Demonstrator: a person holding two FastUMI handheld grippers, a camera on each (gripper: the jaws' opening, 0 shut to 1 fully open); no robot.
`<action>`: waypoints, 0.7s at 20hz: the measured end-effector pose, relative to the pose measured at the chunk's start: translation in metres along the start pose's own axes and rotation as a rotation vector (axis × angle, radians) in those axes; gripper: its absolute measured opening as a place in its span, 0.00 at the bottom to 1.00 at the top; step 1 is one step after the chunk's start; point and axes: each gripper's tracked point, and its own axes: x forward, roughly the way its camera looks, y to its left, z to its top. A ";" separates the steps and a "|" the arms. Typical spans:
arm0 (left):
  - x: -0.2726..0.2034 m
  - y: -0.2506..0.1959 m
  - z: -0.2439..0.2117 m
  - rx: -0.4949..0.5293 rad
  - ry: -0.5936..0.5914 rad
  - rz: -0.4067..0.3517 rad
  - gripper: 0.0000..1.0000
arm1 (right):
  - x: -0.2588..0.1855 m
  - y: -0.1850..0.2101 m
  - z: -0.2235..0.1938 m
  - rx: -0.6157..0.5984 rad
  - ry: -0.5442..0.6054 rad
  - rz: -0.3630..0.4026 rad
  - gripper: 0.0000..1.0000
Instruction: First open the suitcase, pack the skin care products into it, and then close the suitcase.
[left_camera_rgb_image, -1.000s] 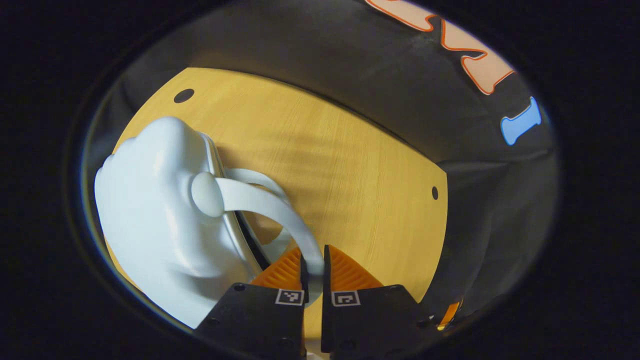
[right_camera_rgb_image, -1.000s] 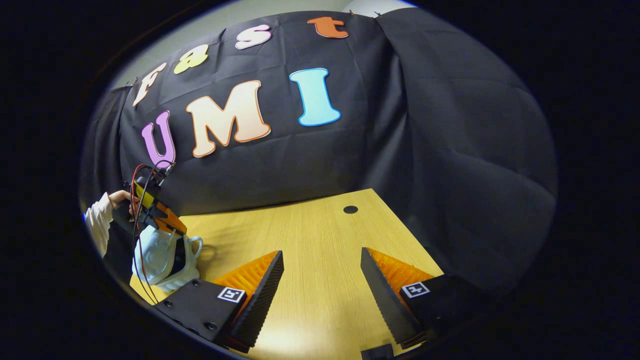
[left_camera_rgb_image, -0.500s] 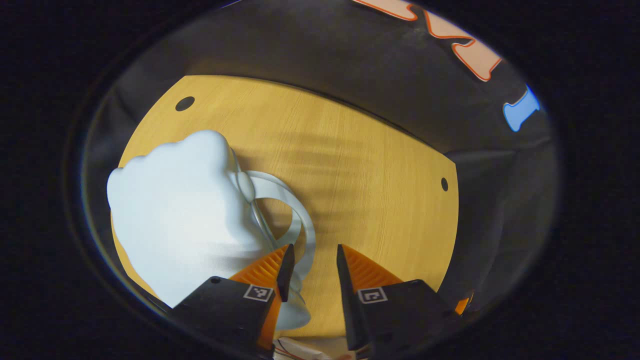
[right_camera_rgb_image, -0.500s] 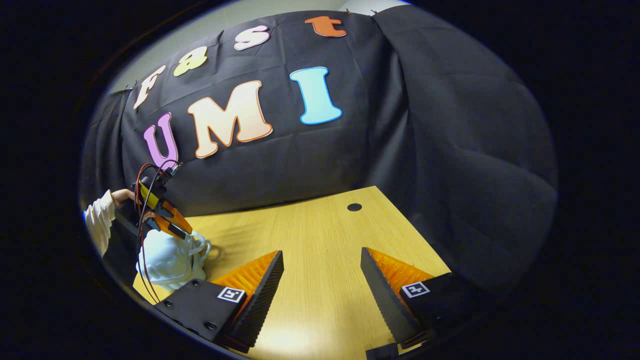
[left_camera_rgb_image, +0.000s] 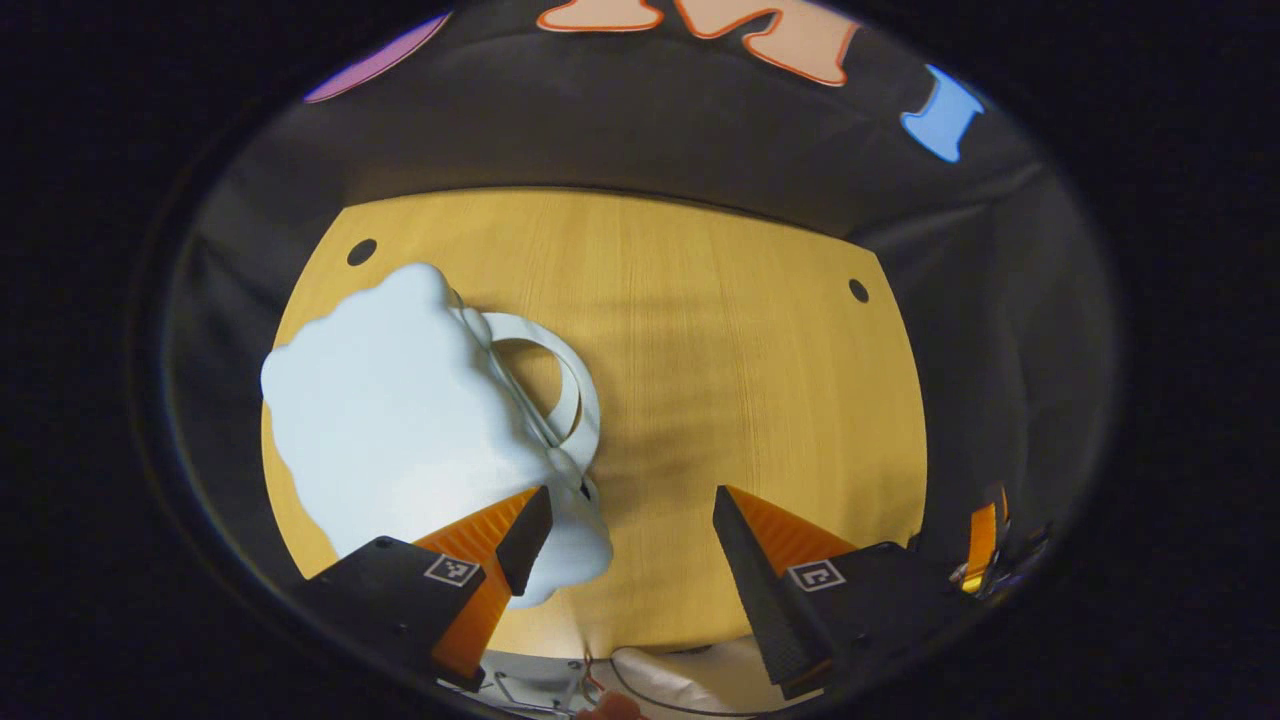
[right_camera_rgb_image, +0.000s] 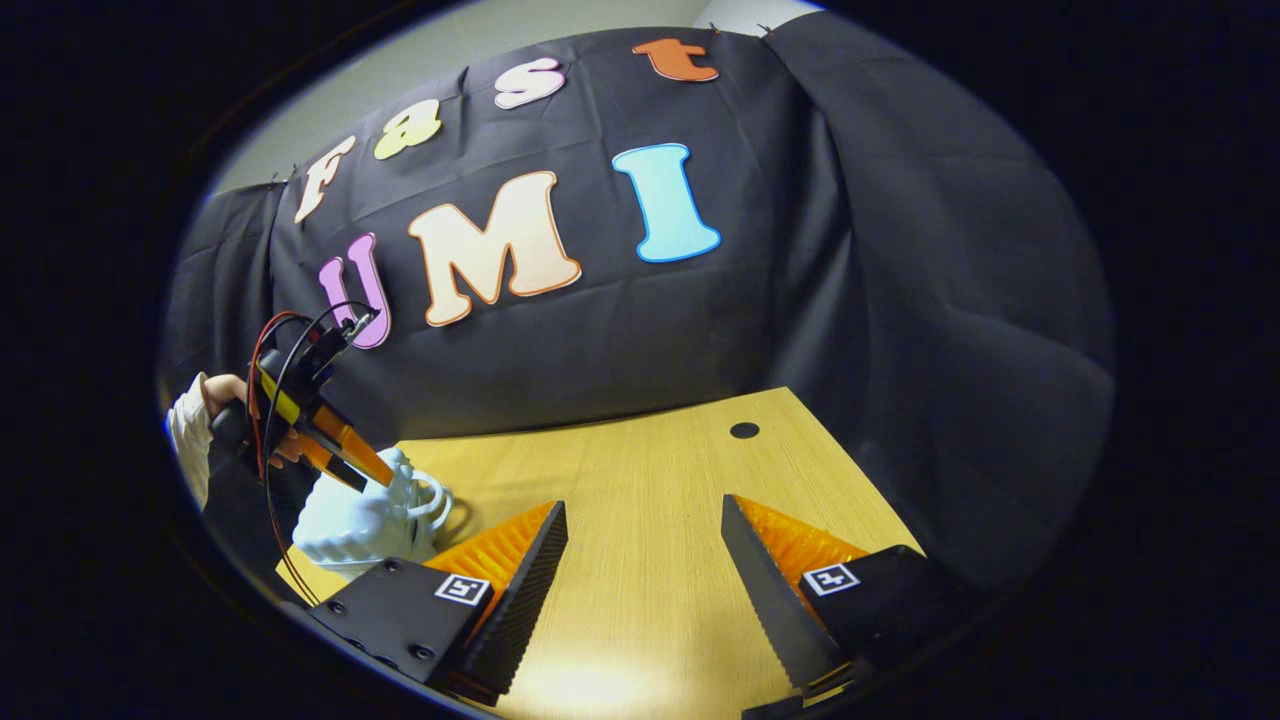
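A small pale, cloud-shaped suitcase (left_camera_rgb_image: 400, 420) lies flat on the wooden table (left_camera_rgb_image: 720, 330), its two halves together. Its looped handle (left_camera_rgb_image: 570, 385) rests on the tabletop toward the middle. My left gripper (left_camera_rgb_image: 630, 498) hangs open just above the case's near edge, one finger over the shell and nothing between the fingers. In the right gripper view the same suitcase (right_camera_rgb_image: 360, 520) sits at the far left, with the left gripper (right_camera_rgb_image: 330, 455) and a hand (right_camera_rgb_image: 215, 400) over it. My right gripper (right_camera_rgb_image: 642, 505) stands open over bare table (right_camera_rgb_image: 640, 460), well to the right of the case.
Dark round holes mark the tabletop near its far corners (left_camera_rgb_image: 361, 251) (left_camera_rgb_image: 858, 290) (right_camera_rgb_image: 744, 430). Black cloth walls close in behind and to the right of the table. Red and black cables (right_camera_rgb_image: 270, 350) run along the left gripper.
My left gripper has let go of the handle, opened wide and drawn back. The suitcase, ajar and tilted a second ago, now lies flat with the handle down. The right gripper barely moved.
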 end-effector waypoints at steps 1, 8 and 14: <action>-0.005 -0.003 -0.009 0.018 -0.007 0.001 0.95 | -0.002 0.003 0.000 -0.004 -0.001 0.010 0.97; -0.024 -0.008 -0.070 0.060 -0.033 0.026 0.95 | -0.022 0.021 0.003 -0.029 -0.017 0.082 0.97; -0.029 -0.002 -0.115 0.074 -0.040 0.060 0.95 | -0.039 0.029 0.002 -0.031 -0.040 0.120 0.97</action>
